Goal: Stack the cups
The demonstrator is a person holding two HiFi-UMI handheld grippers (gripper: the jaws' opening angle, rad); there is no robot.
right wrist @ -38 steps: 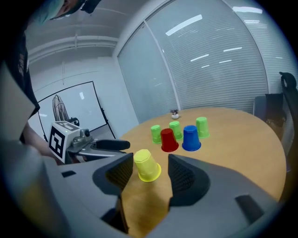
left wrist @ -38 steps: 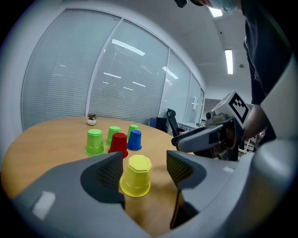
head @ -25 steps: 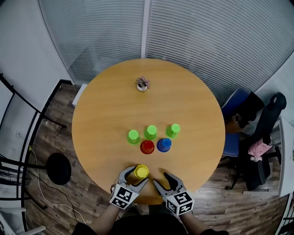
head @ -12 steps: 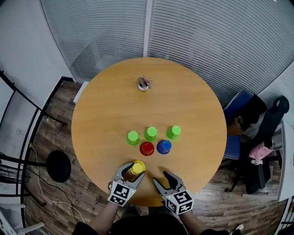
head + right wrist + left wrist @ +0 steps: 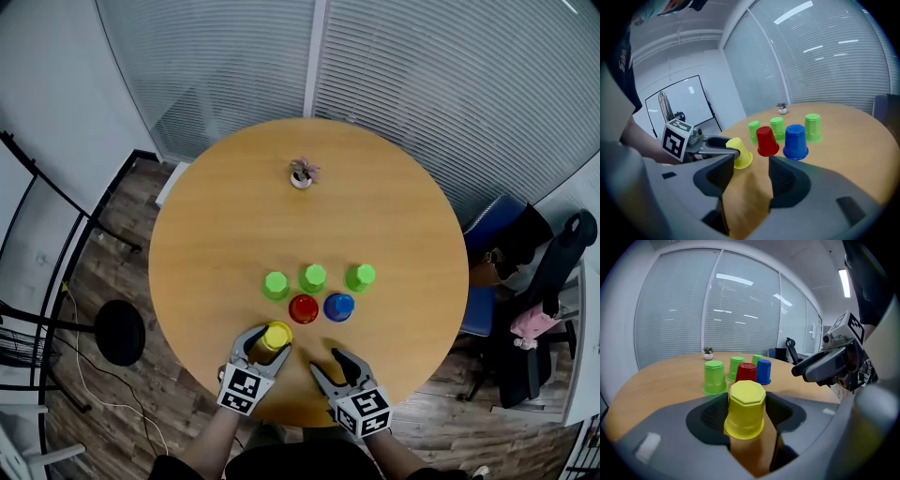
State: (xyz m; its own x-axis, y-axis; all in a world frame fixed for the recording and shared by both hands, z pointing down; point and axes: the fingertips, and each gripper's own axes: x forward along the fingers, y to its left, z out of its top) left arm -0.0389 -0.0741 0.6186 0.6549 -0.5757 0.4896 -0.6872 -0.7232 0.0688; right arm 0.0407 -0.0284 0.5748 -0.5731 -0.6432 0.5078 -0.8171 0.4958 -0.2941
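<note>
An upside-down yellow cup (image 5: 277,333) sits between the jaws of my left gripper (image 5: 266,341) near the table's front edge. The jaws have just been closing and both pads press its sides (image 5: 746,408). In the right gripper view the yellow cup (image 5: 740,153) leans a little. Just beyond it stand a red cup (image 5: 303,307) and a blue cup (image 5: 338,307). Behind those is a row of three green cups (image 5: 276,284), (image 5: 313,277), (image 5: 360,277). My right gripper (image 5: 326,363) hovers open to the right of the yellow cup, with only bare table between its jaws (image 5: 747,176).
The round wooden table (image 5: 206,234) carries a small potted plant (image 5: 301,173) at its far side. A black stool (image 5: 120,333) stands on the floor to the left. Office chairs (image 5: 534,272) stand to the right.
The left gripper's jaws have closed on the yellow cup. It has carried the cup away from the front edge, toward the red cup. The right gripper has shifted slightly.
</note>
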